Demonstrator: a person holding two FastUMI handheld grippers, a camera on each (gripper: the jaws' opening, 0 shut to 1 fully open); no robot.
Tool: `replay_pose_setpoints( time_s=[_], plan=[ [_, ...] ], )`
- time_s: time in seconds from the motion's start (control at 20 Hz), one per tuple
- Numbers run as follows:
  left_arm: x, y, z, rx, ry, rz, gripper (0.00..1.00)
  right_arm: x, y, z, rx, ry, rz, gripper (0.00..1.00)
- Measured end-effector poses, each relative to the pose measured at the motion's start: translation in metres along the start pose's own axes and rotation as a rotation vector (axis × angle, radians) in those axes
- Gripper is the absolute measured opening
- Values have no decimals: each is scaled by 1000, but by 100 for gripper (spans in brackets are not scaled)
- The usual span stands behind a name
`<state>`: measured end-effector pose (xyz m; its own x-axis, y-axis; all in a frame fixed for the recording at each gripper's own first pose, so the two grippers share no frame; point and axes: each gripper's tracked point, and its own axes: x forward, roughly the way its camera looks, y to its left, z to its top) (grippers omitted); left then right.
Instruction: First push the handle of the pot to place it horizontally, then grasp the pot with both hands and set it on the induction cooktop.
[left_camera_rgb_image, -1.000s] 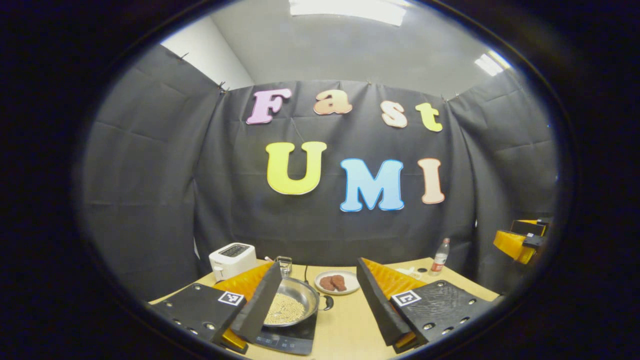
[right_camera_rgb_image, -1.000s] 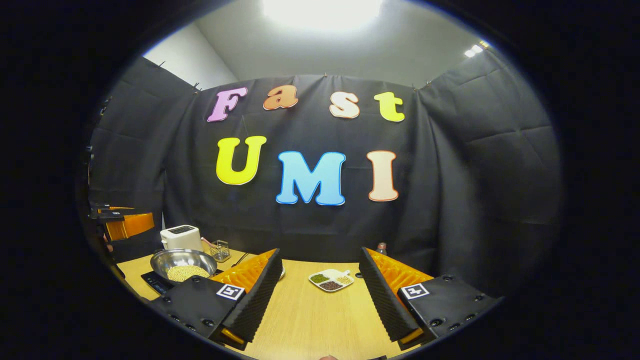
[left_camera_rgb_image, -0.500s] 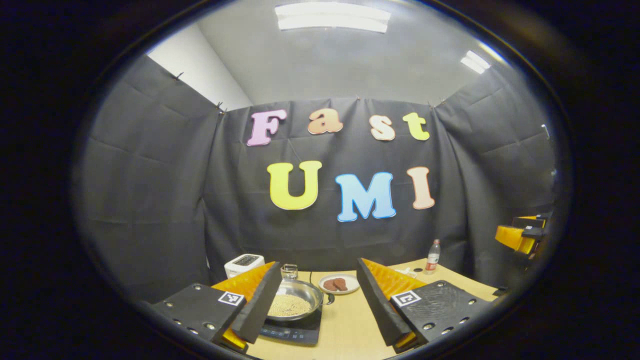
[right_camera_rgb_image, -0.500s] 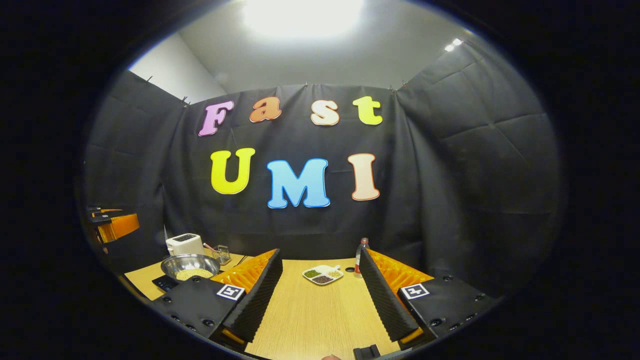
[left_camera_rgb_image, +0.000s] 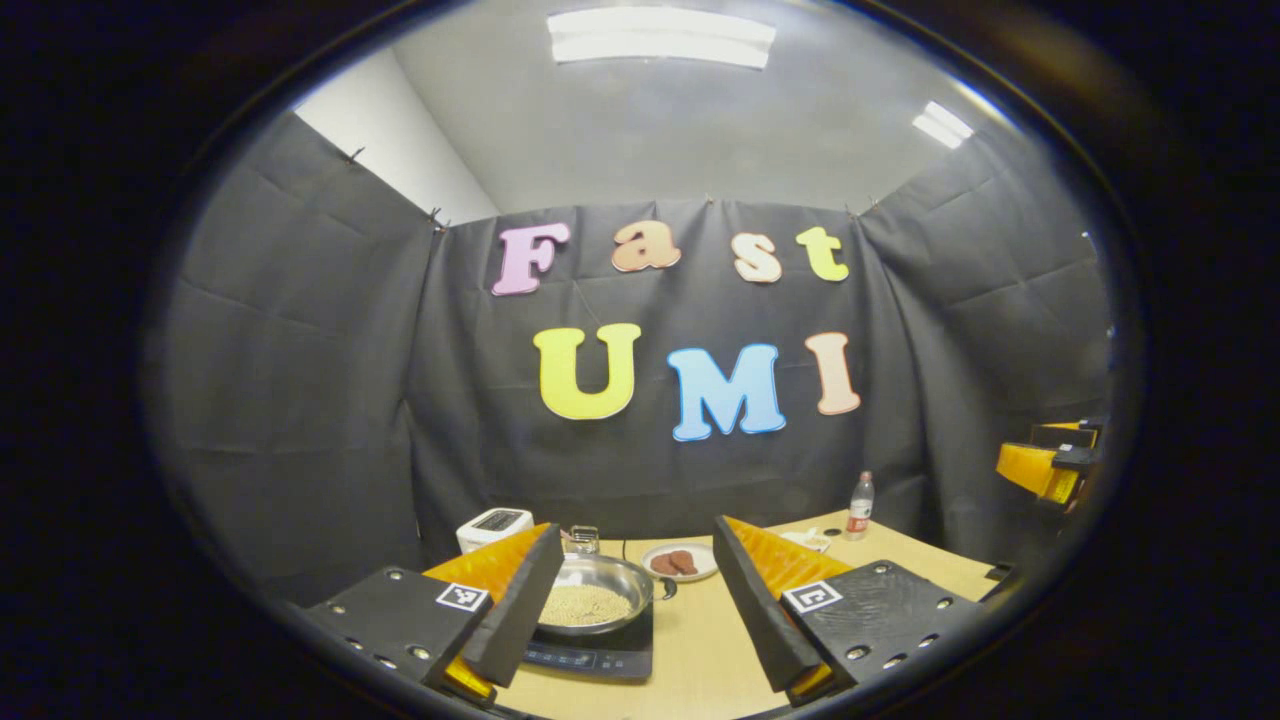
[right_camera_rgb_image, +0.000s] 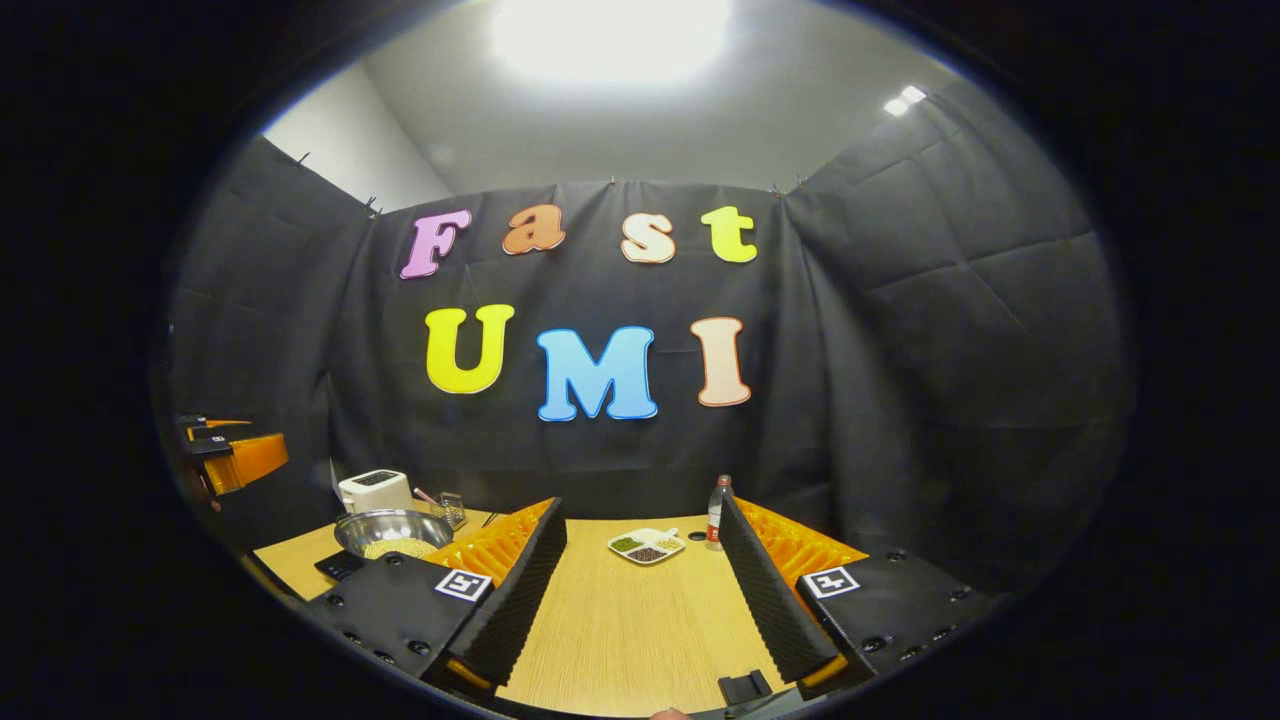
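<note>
We see the pot (left_camera_rgb_image: 592, 596) sitting on the induction cooktop (left_camera_rgb_image: 592, 655), a steel bowl-shaped vessel holding pale beans, its dark handle (left_camera_rgb_image: 664, 590) pointing to the right. In the right gripper view the same pot (right_camera_rgb_image: 392, 527) lies at the far left of the wooden table (right_camera_rgb_image: 630, 625), on the dark cooktop (right_camera_rgb_image: 338, 565).

Behind the pot we find a white toaster (left_camera_rgb_image: 494, 525) and a small glass (left_camera_rgb_image: 583, 538), and to its right a white plate (left_camera_rgb_image: 682, 562) with brown pieces. Farther right stands a plastic bottle (left_camera_rgb_image: 858, 505) near the table's far edge. Black cloth walls close the booth, with bright ceiling lights overhead.

The left gripper (left_camera_rgb_image: 635, 625) hovers above the near edge of the table, its tongs wide apart and holding nothing, the pot visible between them. The right gripper (right_camera_rgb_image: 640, 620) hangs likewise over bare wood, tongs spread and empty. Each gripper appears at the edge of the other's view as an orange shape held up off the table.

The right gripper view also gives us a divided dish (right_camera_rgb_image: 646, 545) of mixed beans beside the bottle (right_camera_rgb_image: 714, 512), and a small black block (right_camera_rgb_image: 742, 686) at the near table edge.
</note>
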<state>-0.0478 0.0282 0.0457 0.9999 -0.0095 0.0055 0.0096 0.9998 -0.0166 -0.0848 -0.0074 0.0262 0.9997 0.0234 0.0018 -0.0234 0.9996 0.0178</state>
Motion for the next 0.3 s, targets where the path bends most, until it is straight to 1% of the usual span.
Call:
replay_pose_setpoints(
  time_s=[0.3],
  plan=[
    [-4, 1, -2, -21, 13, 17, 89, -1, -3, -1, -15, 15, -9, 97]
  ],
)
